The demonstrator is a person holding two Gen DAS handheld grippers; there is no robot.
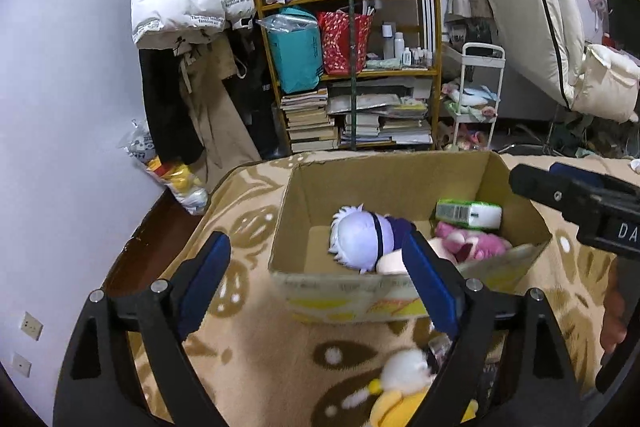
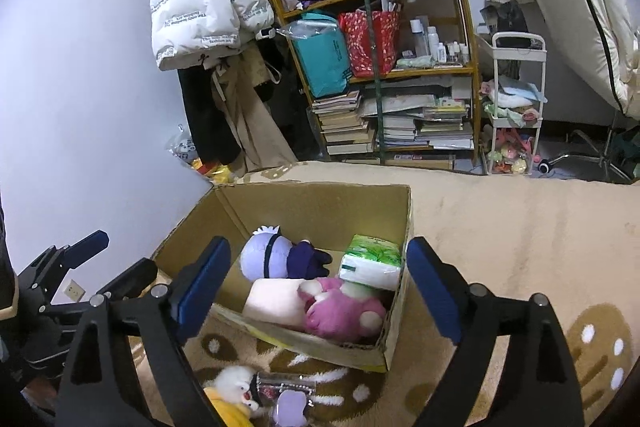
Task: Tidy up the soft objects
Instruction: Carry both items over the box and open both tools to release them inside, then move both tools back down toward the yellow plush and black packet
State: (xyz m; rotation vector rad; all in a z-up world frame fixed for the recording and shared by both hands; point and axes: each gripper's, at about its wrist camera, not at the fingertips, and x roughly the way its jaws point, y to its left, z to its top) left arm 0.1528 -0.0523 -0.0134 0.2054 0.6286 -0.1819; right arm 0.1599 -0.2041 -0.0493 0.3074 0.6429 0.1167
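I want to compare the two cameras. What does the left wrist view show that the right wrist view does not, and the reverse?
Only the left wrist view: the right tool from the side, and wall sockets low on the wall.
Only the right wrist view: a clear pouch and a purple item beside the yellow toy.
Both: the box holding a white-haired doll, a pink plush and a tissue pack.

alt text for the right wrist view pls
An open right gripper hovers over a cardboard box on a patterned blanket, holding a purple-haired doll, pink plush and tissue pack. A yellow plush lies outside it.
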